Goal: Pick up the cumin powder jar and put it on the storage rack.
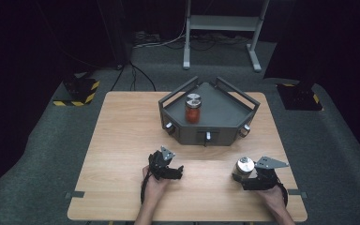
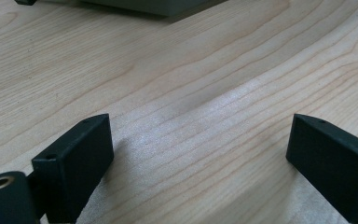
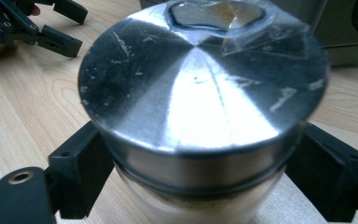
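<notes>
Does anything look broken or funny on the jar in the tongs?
A little. The silver lid of the jar between the right tongs has scratches, and a clear, peeling bit of tape or sticker sits at its far edge. Nothing looks spilled.

Jar [image 1: 244,168] with a brushed silver metal lid [image 3: 200,74] stood upright near the front right edge of the wooden worktop [image 1: 122,140], well apart from the grey tray. Body was clear glass, pale grainy contents visible just under the lid rim in the right gripper view. Lid top was scuffed and scratched, with a piece of clear tape or film stuck near its far edge. The jar sat between the two black jaws of the right claw [image 3: 200,186], which flanked it just below the lid; whether they pressed on the glass could not be told.
</notes>
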The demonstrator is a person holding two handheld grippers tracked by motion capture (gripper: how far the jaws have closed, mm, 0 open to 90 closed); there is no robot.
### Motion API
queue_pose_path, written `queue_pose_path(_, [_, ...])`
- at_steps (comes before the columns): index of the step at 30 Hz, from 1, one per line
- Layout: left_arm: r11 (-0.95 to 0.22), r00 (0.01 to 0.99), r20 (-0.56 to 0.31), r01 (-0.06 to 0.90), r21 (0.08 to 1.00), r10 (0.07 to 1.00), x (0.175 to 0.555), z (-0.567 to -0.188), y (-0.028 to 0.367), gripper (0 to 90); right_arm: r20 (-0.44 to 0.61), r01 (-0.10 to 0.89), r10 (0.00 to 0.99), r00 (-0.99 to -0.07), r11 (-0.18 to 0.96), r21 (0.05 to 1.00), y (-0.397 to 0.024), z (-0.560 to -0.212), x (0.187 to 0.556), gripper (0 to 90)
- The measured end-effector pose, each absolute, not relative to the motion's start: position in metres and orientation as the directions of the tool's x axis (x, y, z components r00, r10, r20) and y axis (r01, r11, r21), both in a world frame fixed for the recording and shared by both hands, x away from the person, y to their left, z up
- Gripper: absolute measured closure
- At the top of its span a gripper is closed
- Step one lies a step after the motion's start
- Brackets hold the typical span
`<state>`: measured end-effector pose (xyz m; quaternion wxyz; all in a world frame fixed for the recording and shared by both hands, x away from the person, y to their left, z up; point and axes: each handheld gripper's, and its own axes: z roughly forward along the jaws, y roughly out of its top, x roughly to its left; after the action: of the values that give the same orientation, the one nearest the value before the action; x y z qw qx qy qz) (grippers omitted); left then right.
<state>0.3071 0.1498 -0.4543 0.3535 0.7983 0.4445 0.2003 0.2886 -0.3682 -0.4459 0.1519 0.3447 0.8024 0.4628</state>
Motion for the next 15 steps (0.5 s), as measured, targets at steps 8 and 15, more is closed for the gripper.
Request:
queue_pose_path(8, [-0.355, 0.525, 0.006, 0.568, 0.743, 0.851, 0.3071, -0.4544, 0.1498, 7.3, 0.082, 0.415, 0.697, -0.712, 0.324, 0.850, -0.3691, -0.4495, 0.2876, 20.4])
queue_pose_path(15, [-0.355, 0.525, 0.006, 0.568, 0.742, 0.851, 0.3071, -0.4543, 0.1498, 7.3, 0.070, 0.401, 0.697, -0.714, 0.325, 0.856, -0.3683, -0.4511, 0.2851, 25.1])
